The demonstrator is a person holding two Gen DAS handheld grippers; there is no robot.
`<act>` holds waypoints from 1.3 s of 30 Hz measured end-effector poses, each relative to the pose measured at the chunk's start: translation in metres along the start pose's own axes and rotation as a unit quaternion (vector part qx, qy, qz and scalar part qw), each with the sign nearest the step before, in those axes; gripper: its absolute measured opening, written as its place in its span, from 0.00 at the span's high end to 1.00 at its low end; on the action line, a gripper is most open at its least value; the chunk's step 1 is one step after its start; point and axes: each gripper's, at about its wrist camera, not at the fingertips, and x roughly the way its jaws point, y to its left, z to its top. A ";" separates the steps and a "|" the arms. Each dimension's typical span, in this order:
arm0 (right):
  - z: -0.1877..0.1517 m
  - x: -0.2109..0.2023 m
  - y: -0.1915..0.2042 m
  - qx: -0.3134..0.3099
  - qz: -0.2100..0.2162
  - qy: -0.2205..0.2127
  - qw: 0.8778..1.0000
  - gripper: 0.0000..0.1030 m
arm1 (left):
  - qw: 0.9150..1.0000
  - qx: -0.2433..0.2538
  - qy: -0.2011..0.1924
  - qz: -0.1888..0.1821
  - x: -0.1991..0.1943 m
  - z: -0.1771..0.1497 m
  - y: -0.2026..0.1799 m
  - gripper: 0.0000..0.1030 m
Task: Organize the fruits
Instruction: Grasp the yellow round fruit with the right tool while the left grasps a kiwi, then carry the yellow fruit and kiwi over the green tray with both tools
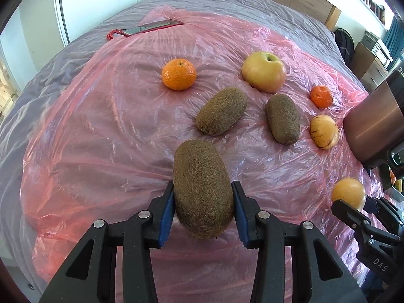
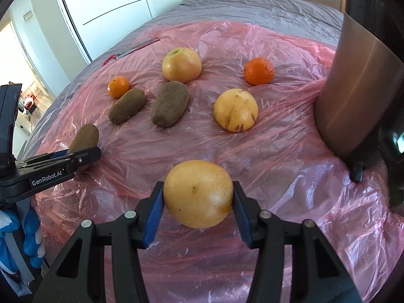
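While grippers hold two, three kiwis (image 1: pixel 221 111), two tangerines (image 1: pixel 178 74) show.

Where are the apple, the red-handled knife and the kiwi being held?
apple (image 1: pixel 263 72), left wrist view, its front skin.
red-handled knife (image 1: pixel 151 27), left wrist view, its blade.
held kiwi (image 1: pixel 203 192), left wrist view, its fuzzy middle.

The left claw (image 1: pixel 203 209) points steeply down, its blue pads pressed on a kiwi's (image 1: pixel 203 189) flanks. At its 3 o'clock, the right claw (image 2: pixel 198 199) tilts likewise, clamped on a yellow fruit (image 2: pixel 198 193).
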 end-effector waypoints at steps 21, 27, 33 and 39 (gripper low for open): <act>-0.039 -0.114 -0.020 0.009 -0.018 -0.051 0.998 0.77 | 0.994 0.055 -0.035 -0.085 -0.092 -0.015 -0.040 0.64; -0.056 -0.150 -0.044 0.033 -0.040 -0.073 0.996 0.77 | 0.988 0.094 -0.046 -0.112 -0.120 -0.020 -0.076 0.64; -0.073 -0.183 -0.074 0.059 -0.065 -0.094 0.992 0.77 | 0.978 0.142 -0.049 -0.145 -0.143 -0.029 -0.126 0.64; -0.086 -0.213 -0.110 0.086 -0.087 -0.117 0.986 0.77 | 0.969 0.178 -0.048 -0.165 -0.157 -0.036 -0.171 0.64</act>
